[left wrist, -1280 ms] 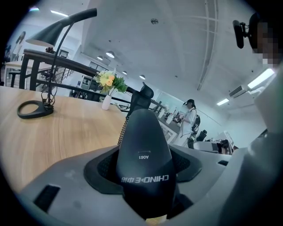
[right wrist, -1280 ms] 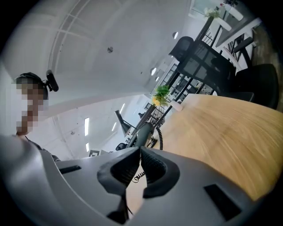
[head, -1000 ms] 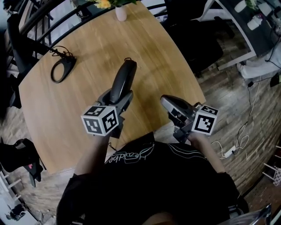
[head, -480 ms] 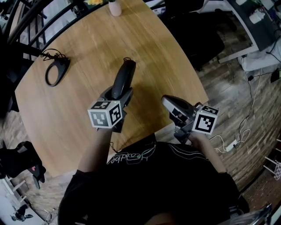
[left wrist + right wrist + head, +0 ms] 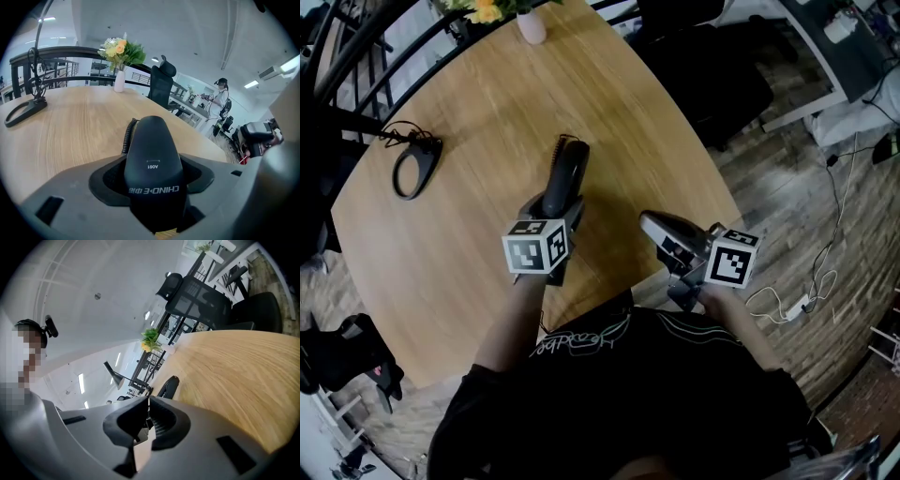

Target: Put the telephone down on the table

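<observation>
The black telephone handset (image 5: 565,173) sticks forward and down out of my left gripper (image 5: 555,208), whose jaws are shut on its near end. In the left gripper view the handset (image 5: 152,159) fills the gap of the left gripper (image 5: 152,187), and its coiled cord (image 5: 126,136) trails at its left side. The far end hangs low over the round wooden table (image 5: 469,234); whether it touches I cannot tell. My right gripper (image 5: 649,223) hovers at the table's near right edge, shut on nothing, its pads together in the right gripper view (image 5: 146,416).
A black looped stand with a cable (image 5: 411,169) lies at the table's left. A white vase of flowers (image 5: 530,23) stands at the far edge. A dark office chair (image 5: 712,75) is beyond the right rim, cables (image 5: 806,291) lie on the floor, and a person (image 5: 220,96) stands far off.
My left gripper has sunk toward the table with the handset still in it. The right gripper has dropped a little beside the table edge.
</observation>
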The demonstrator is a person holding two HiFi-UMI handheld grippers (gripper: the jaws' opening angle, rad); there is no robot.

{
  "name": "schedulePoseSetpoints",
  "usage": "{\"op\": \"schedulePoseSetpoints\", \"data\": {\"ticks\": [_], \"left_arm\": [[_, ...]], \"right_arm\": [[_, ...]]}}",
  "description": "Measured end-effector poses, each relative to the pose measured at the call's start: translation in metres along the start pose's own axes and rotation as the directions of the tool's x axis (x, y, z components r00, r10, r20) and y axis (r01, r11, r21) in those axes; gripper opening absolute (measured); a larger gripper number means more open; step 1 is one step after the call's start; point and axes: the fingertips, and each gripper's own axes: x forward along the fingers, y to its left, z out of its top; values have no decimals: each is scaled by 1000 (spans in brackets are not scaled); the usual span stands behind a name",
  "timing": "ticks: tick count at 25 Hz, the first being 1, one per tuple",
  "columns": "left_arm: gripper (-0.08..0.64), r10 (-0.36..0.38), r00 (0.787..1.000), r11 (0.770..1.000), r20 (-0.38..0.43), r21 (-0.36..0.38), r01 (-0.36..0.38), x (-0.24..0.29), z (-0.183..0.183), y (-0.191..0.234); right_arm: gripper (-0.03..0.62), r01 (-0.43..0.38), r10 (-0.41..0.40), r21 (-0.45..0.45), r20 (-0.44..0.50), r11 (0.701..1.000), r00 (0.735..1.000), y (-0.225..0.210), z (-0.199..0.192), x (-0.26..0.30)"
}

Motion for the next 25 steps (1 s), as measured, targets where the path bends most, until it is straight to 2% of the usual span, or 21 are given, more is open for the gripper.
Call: {"op": "schedulePoseSetpoints", "data": {"ticks": [5,14,17,22,25], "left_arm": [[285,16,1000,998,-7,53,-15,10,-1,-10],[285,103,994,983,-44,155,-95,16,-6,-12],[285,146,988,969,-58,209,-131,19,-11,-13],[285,224,973,930,-49,309,-199,23,-18,-10],[285,242,970,921,-37,324,-218,24,-20,-9]], "right_arm": [[41,1,-1,2,3,1000,1000,-6,4,-8],[41,1,-2,33,8,999,1000,-14,-3,-16],[41,4,-4,45,9,999,1000,-17,-6,-24],[41,-3,2,43,6,999,1000,-13,-10,-25],[41,-5,5,36,3,999,1000,-11,-12,-27]]}}
